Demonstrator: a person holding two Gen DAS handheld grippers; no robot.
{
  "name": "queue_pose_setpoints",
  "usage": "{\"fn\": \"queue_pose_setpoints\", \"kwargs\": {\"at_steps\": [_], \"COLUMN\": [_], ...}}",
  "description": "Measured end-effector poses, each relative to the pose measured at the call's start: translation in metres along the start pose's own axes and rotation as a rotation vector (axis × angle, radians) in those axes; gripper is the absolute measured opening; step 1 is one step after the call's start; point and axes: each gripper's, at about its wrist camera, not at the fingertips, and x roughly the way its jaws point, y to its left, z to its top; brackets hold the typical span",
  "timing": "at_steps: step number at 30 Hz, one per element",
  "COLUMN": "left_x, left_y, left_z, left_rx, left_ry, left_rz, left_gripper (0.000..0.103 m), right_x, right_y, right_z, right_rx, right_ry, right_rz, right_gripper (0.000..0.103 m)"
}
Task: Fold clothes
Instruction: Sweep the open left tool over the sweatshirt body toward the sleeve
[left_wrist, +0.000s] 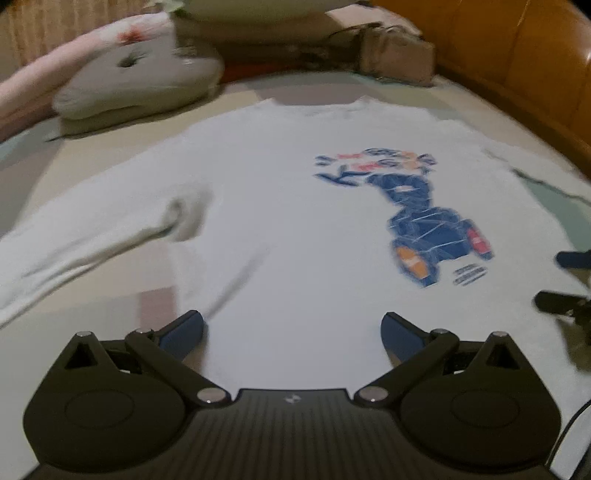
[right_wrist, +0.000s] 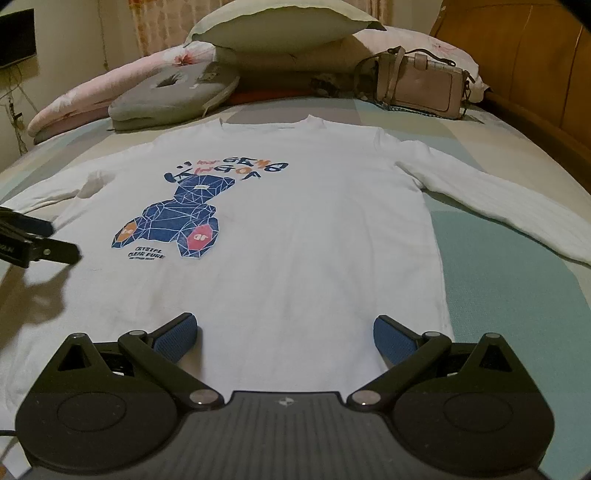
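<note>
Legibly, "CRYSTAL" on white shirt

Both grippers, jaws spread wide

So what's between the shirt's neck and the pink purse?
Just bare bed sheet. The right wrist view shows it clearly: nothing lies between the white shirt collar and the pink purse.
</note>
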Motion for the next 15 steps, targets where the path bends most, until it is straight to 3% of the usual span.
{"fn": "queue_pose_setpoints", "kwargs": {"at_steps": [2, 7, 9, 15], "left_x": [-0.014, -0.034, -0.03, -0.048], "left_y": [-0.003, -0.035, -0.046, -0.052], "left_z": [-0.002, -0.016, -0.028, -0.067], "left_rx": [-0.027, 0.017, 0.02, 0.009], "left_ry": [-0.02, -0.051, -0.023, 0.001], "left_rz": [0.014, -0.119, -0.153, -0.111], "left_gripper": [0.102, 0.102, 0.102, 0.102], "right_x": [0.0, -0.002, -0.005, -0.014], "right_y": [0.001, 0.0, -0.002, -0.012], "right_z": [0.001, 0.003, 0.003, 0.003], "right_rx": [0.003, 0.035, 0.064, 0.183], "right_ry": [0.001, 0.002, -0.007, -0.019], "right_rz": [-0.004, -0.009, -0.004, 0.019], "right_gripper": [0.103, 0.103, 0.103, 0.103]}}
